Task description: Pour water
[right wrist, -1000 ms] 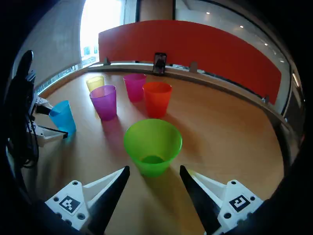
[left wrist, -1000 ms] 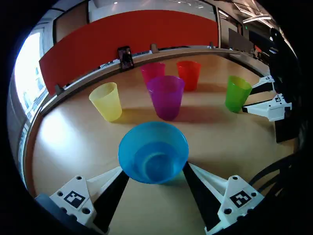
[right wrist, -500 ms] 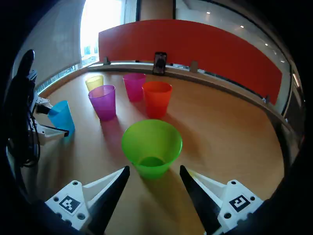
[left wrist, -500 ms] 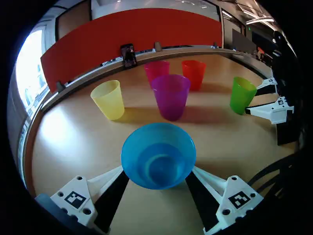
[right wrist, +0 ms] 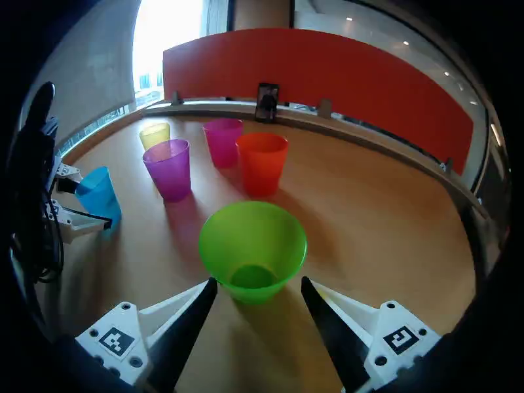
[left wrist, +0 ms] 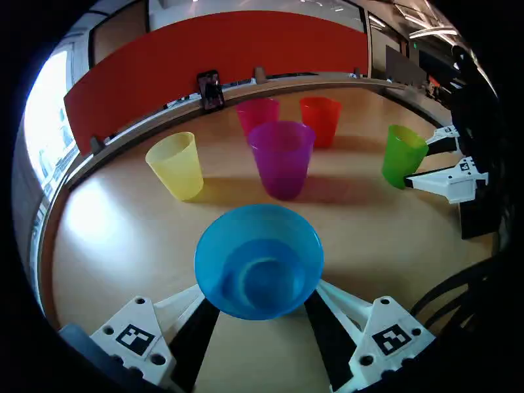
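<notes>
1. Left gripper (left wrist: 260,302): fingers clasped on the blue cup (left wrist: 259,262), 1 against each side of its lower wall. In the right gripper view this pair shows far to the left of the right fingers, with the blue cup between its tips.
2. Blue cup: between the left fingers, mouth open toward the camera, water (left wrist: 262,281) in the bottom.
3. Right gripper (right wrist: 255,283): fingers gripping the green cup (right wrist: 253,249), tips meeting its wall low on both sides. In the left gripper view this pair shows far to the right of the left fingers, with the green cup leaning a little between its tips.
4. Green cup: between the right fingers; whether it holds water, cannot tell.
5. Worktop (left wrist: 118,236): pale wood, carrying 4 more cups beyond the left fingers.
6. Purple cup (left wrist: 281,157): straight ahead of the left fingertips, upright.
7. Yellow cup (left wrist: 175,164): ahead and left of them, upright.
8. Pink cup (left wrist: 257,114) and orange cup (left wrist: 320,118): behind the purple cup, side by side.
9. Phone (left wrist: 210,90): propped at the far edge, before a red panel (left wrist: 216,52).
</notes>
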A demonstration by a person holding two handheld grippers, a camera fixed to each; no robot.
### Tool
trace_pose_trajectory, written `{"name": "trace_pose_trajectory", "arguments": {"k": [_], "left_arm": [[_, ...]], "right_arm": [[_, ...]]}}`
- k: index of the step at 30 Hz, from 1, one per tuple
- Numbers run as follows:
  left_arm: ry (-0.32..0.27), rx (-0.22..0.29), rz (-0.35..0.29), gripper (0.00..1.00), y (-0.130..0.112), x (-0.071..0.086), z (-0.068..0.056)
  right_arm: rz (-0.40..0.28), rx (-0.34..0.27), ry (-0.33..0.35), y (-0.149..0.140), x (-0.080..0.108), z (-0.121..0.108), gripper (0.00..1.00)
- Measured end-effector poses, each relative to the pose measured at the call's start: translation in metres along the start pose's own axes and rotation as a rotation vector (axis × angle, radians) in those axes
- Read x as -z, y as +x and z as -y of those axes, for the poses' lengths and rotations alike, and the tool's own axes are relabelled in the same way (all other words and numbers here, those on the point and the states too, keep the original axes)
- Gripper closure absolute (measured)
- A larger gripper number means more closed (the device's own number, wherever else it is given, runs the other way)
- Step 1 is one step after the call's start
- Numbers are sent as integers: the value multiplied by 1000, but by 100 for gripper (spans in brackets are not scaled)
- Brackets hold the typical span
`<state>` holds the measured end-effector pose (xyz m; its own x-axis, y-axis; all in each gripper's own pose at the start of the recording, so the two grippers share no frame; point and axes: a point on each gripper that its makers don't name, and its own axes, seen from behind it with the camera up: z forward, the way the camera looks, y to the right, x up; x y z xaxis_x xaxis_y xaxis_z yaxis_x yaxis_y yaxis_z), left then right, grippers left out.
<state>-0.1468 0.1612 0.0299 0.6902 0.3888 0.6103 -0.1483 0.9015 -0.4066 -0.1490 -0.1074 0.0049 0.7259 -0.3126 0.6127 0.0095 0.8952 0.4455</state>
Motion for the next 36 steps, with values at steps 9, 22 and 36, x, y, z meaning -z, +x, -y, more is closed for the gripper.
{"name": "trace_pose_trajectory", "arguments": {"k": [9, 22, 36], "left_arm": [[-10, 7, -6, 25, 1, 0, -1], [-1, 7, -30, 25, 7, 3, 4], [6, 9, -47, 25, 24, 18, 12]], "right_arm": [[-9, -4, 8, 7, -4, 3, 1], [-10, 6, 13, 8, -8, 5, 1], [-5, 3, 6, 12, -10, 4, 2]]}}
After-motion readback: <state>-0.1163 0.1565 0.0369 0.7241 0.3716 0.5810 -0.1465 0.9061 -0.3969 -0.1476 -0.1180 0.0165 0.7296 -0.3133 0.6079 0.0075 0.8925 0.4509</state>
